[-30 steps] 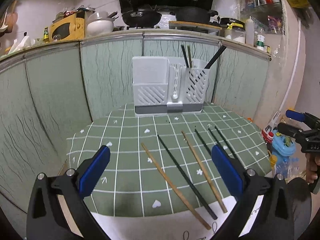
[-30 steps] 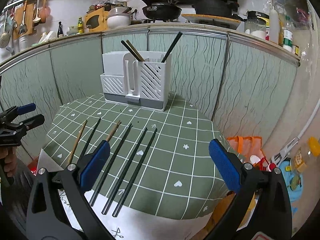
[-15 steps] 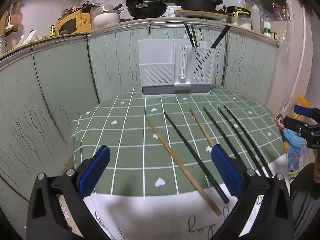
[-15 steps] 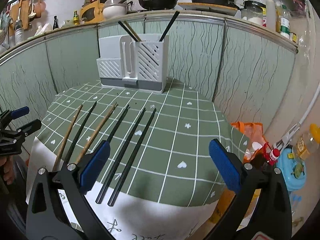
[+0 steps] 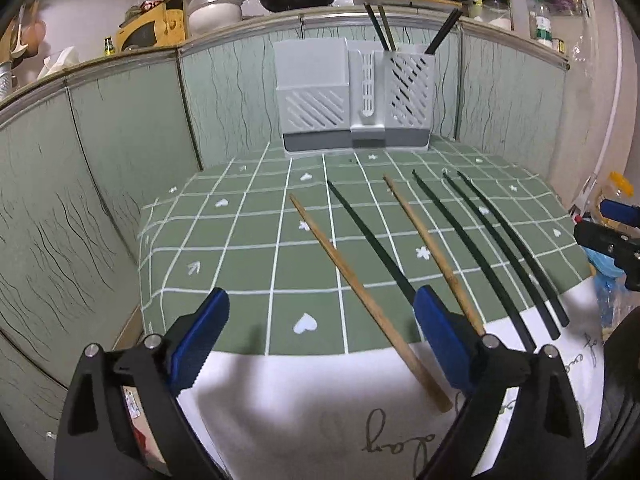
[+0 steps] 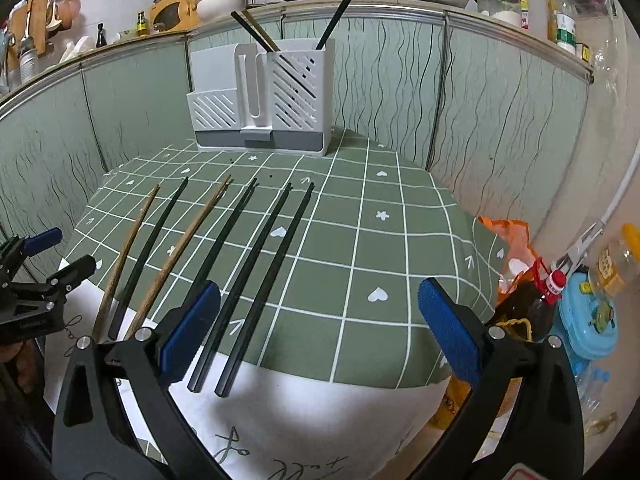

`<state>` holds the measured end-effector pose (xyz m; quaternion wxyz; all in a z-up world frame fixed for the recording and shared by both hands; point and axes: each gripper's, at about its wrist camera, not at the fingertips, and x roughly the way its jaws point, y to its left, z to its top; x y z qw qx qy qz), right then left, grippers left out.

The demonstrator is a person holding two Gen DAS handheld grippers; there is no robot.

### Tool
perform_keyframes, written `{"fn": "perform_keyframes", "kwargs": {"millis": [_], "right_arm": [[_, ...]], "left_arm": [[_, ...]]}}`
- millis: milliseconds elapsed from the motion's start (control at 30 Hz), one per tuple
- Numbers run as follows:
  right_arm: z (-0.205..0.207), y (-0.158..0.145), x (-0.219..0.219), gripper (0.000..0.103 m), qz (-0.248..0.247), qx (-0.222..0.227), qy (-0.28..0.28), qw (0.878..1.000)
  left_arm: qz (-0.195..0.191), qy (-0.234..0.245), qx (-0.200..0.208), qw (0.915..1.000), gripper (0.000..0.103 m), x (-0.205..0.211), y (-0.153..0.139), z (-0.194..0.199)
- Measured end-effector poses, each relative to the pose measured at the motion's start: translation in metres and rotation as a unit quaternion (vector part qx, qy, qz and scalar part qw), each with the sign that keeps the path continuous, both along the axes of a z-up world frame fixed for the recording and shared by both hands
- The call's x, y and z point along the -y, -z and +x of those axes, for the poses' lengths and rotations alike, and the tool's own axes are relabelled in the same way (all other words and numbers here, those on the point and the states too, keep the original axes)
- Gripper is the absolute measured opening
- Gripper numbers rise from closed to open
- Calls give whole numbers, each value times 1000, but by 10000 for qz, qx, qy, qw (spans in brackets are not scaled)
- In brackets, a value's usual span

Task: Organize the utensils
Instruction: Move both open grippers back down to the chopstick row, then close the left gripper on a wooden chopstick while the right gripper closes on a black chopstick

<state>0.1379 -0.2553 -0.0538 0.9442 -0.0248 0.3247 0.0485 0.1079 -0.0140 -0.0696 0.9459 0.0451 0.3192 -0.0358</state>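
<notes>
- 6 chopsticks point(image 5: 366, 290) lie loose across the lower middle of the table point(image 5: 224, 264); 3 already stand in the holder point(image 5: 354, 96), upper centre.
- Both views have dropped closer to the table edge over the last second.
- Left gripper point(image 5: 320, 340) and right gripper point(image 6: 320, 330) hang spread and empty, so I judge a pickup comes next.

Green wavy-lined panels point(image 5: 120, 152) wall a cluttered kitchen counter point(image 5: 224, 26) behind.

Both grippers, left point(image 5: 320, 336) and right point(image 6: 320, 328), sit lower and nearer the chopsticks point(image 5: 368, 280), now toward 6 o'clock.
</notes>
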Motion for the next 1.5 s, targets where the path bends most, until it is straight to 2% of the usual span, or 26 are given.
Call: {"fn": "perform_keyframes", "kwargs": {"millis": [133, 267, 433, 533, 667, 733, 1067, 1233, 1300, 1500], "right_arm": [[-1, 7, -8, 90, -77, -77, -40, 9999], [1, 15, -15, 85, -160, -226, -80, 9996], [5, 26, -21, 69, -158, -421, -100, 9989], [6, 31, -23, 63, -144, -474, -126, 9987], [8, 37, -25, 52, -121, -587, -158, 9981], [10, 40, -24, 46, -51, -640, -172, 9978], [13, 43, -29, 30, -21, -546, -120, 9984], [14, 44, -23, 12, 93, -553, -13, 9984], [15, 44, -21, 10, 134, -562, 25, 9983], [15, 44, -21, 8, 110, -567, 102, 9983]], "left_arm": [[-18, -13, -135, 9999, 84, 1, 8, 3], [-43, 20, -226, 9997, 82, 2, 15, 4], [-34, 68, -329, 9994, 73, 5, 18, 8], [-65, 109, -391, 9992, 67, 7, 19, 10], [-35, 159, -515, 9985, 63, 11, 22, 15], [9, 185, -568, 9982, 57, 14, 23, 19], [91, 322, -626, 9975, 37, 24, 25, 28], [126, 256, -618, 9977, 24, 24, 25, 29], [199, 205, -616, 9977, 18, 23, 25, 30], [124, 149, -630, 9978, 13, 20, 24, 31]]}}
